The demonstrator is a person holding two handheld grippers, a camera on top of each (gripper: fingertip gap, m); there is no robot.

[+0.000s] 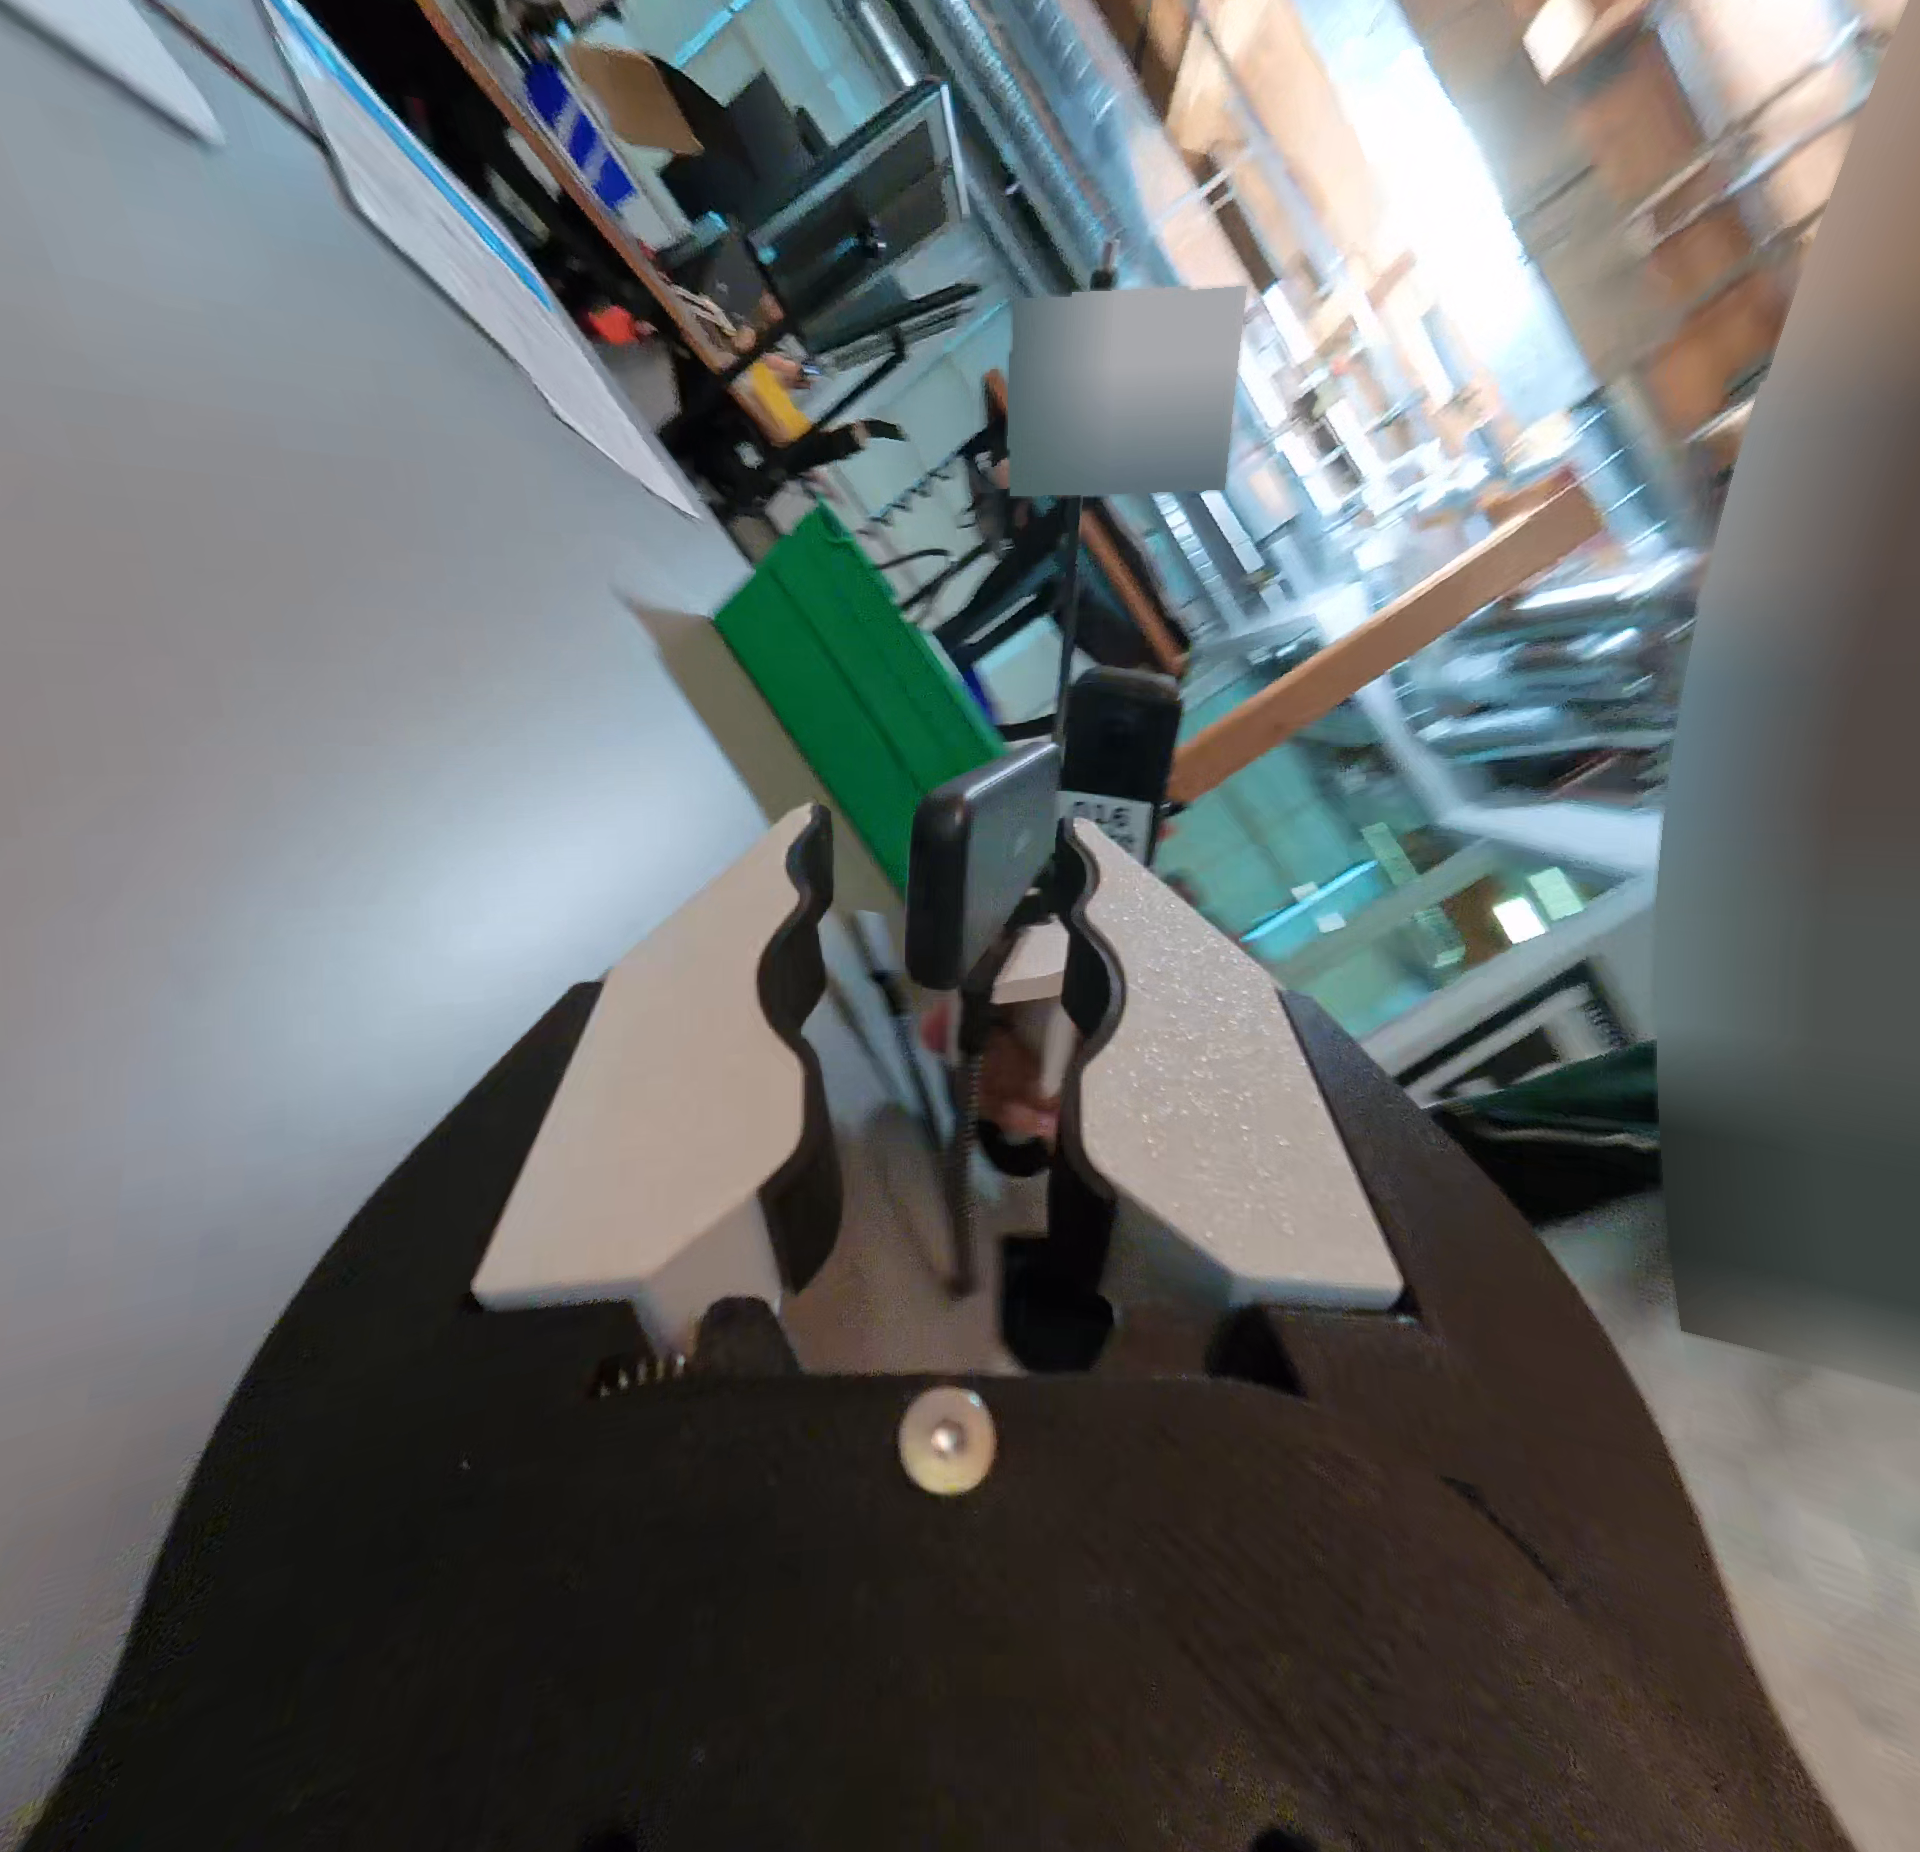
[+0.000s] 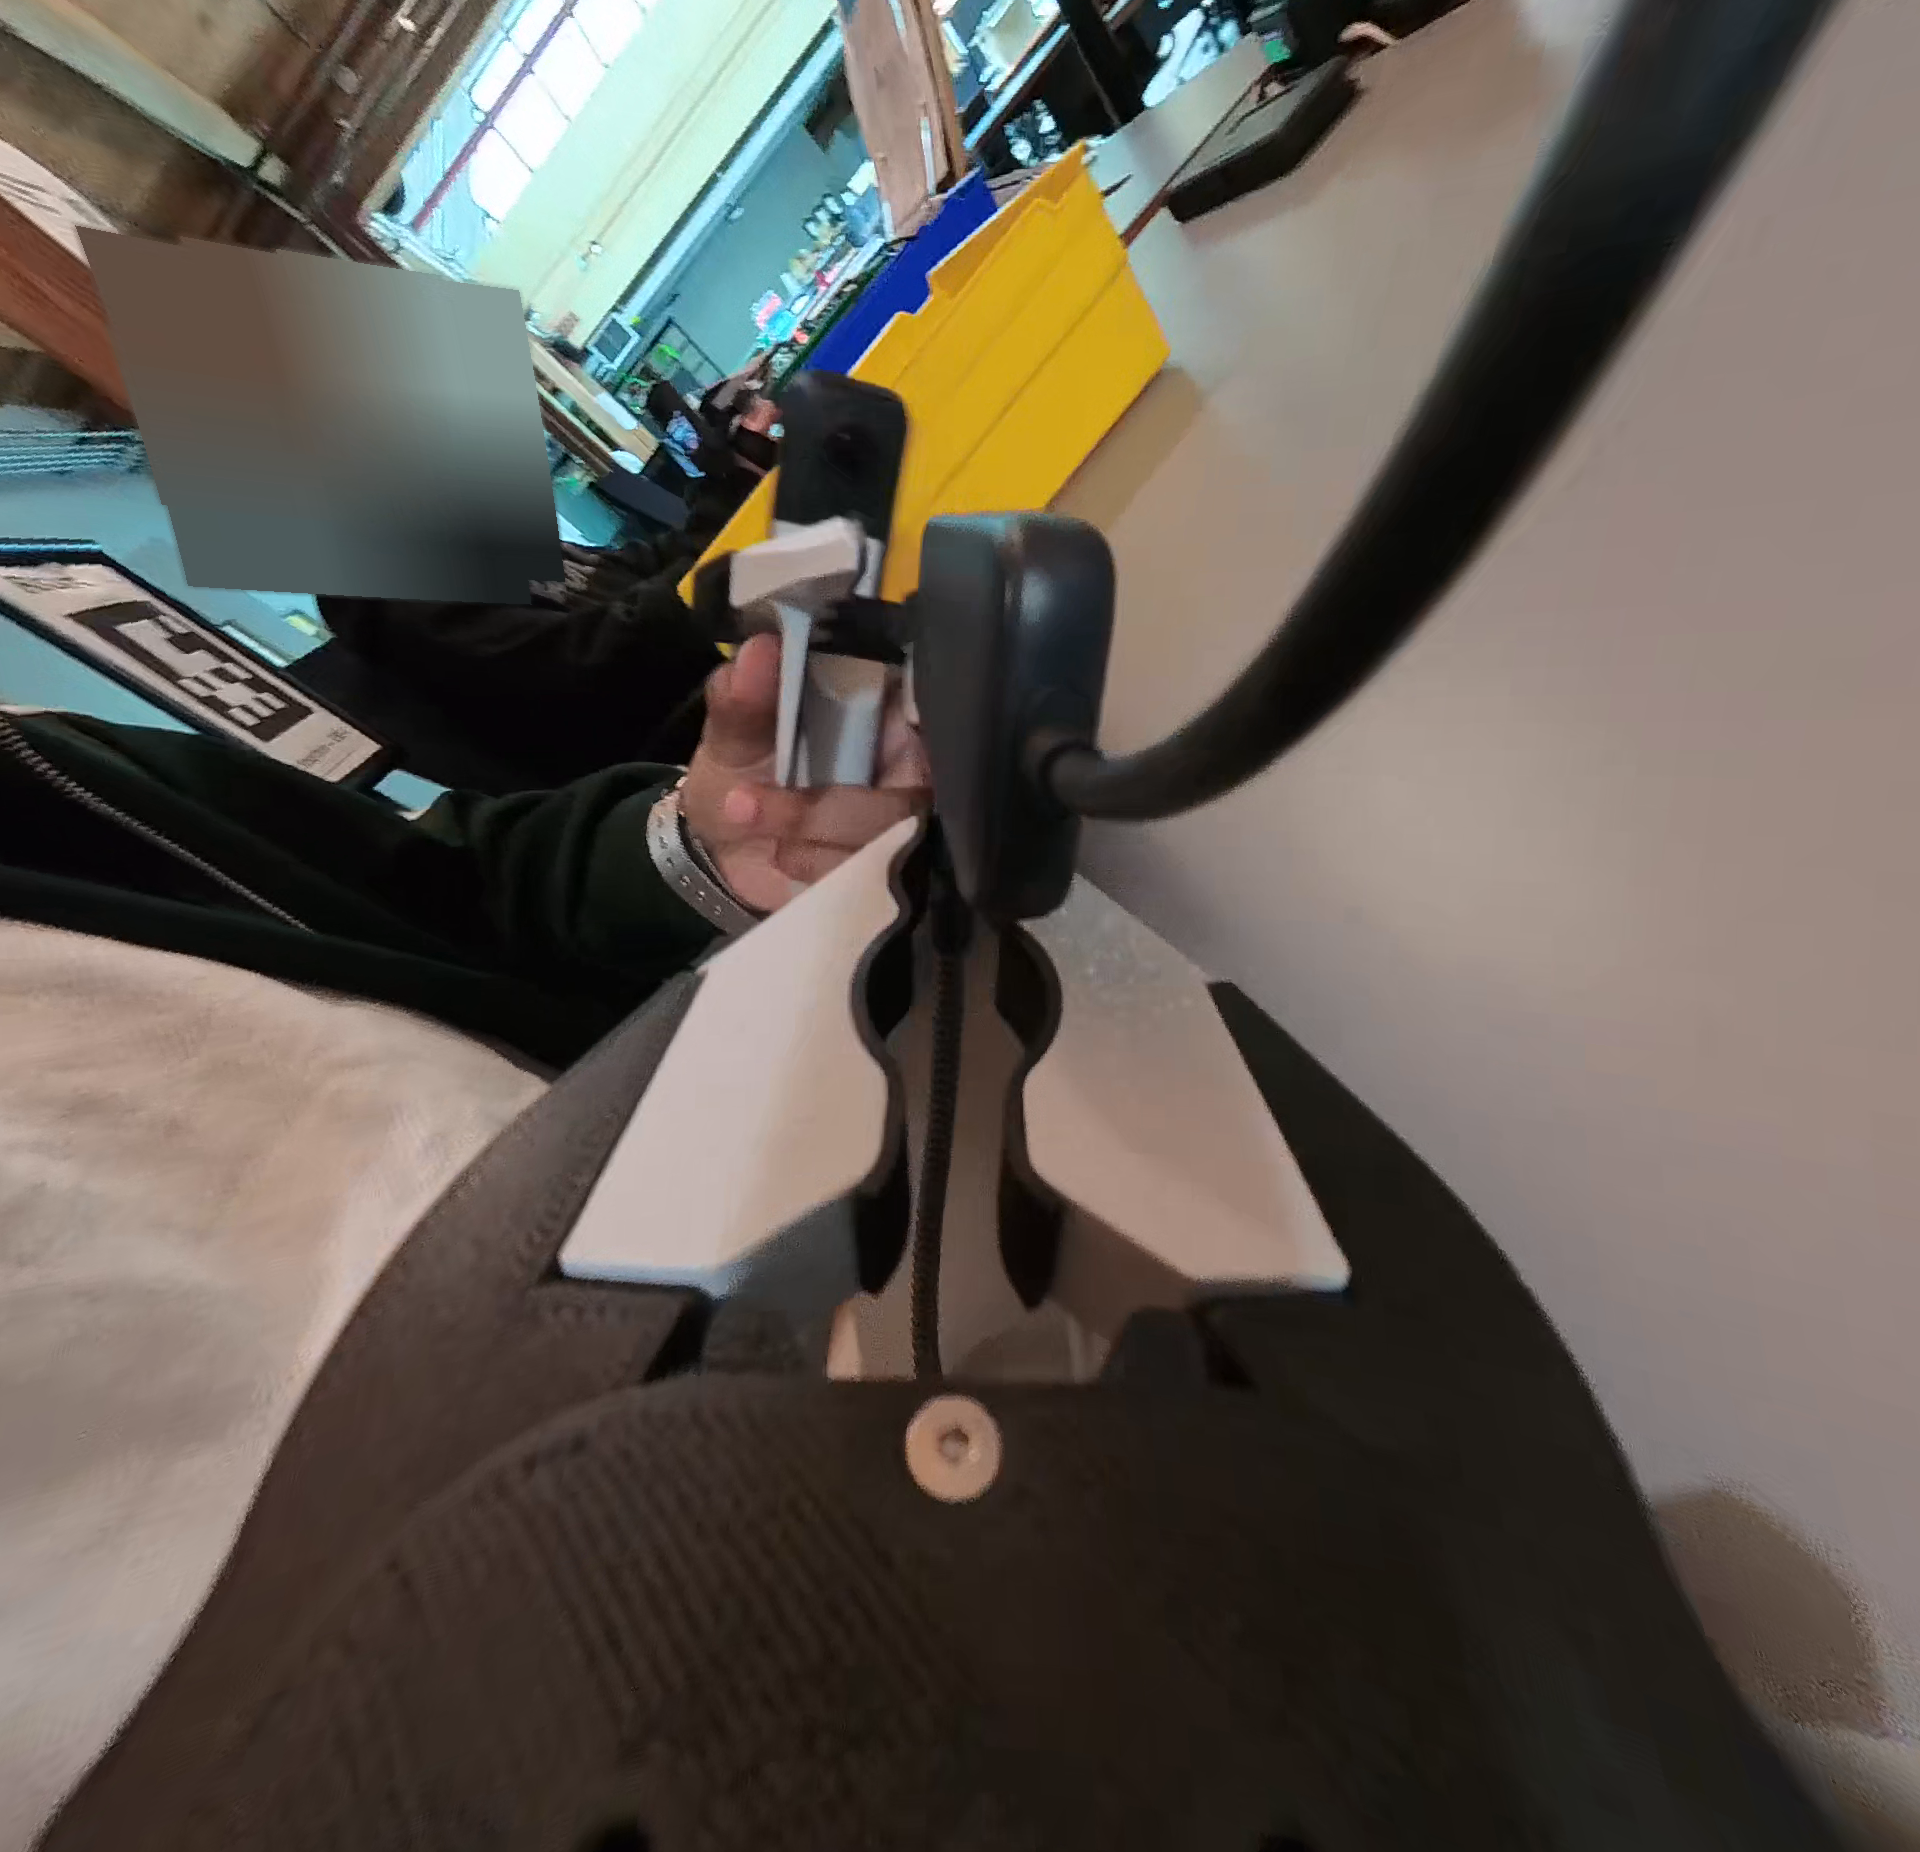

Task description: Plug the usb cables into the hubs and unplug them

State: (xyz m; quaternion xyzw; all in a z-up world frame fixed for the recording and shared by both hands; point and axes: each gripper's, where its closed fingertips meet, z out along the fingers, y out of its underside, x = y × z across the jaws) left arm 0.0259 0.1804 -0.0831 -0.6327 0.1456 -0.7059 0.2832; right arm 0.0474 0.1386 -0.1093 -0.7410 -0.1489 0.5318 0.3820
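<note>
A dark grey USB hub (image 1: 982,857) sits between the tips of my left gripper (image 1: 951,852), whose jaws are partly closed around it and hold it off the table. In the right wrist view the hub (image 2: 1013,701) is straight ahead, with its thick black cable (image 2: 1507,400) arching up to the right. My right gripper (image 2: 940,872) is shut on a thin braided USB cable (image 2: 940,1075) that runs between its fingers, with its tips at the hub's lower end. The plug itself is hidden. The left gripper (image 2: 831,597) shows beyond the hub, held by a hand (image 2: 769,815).
The grey table (image 2: 1507,971) carries a yellow bin (image 2: 1018,348), a blue bin (image 2: 904,264) and a flat black device (image 2: 1268,140). A green bin (image 1: 852,680) and paper sheets (image 1: 447,244) lie on the table (image 1: 260,763). A marker card (image 2: 197,659) lies at the left.
</note>
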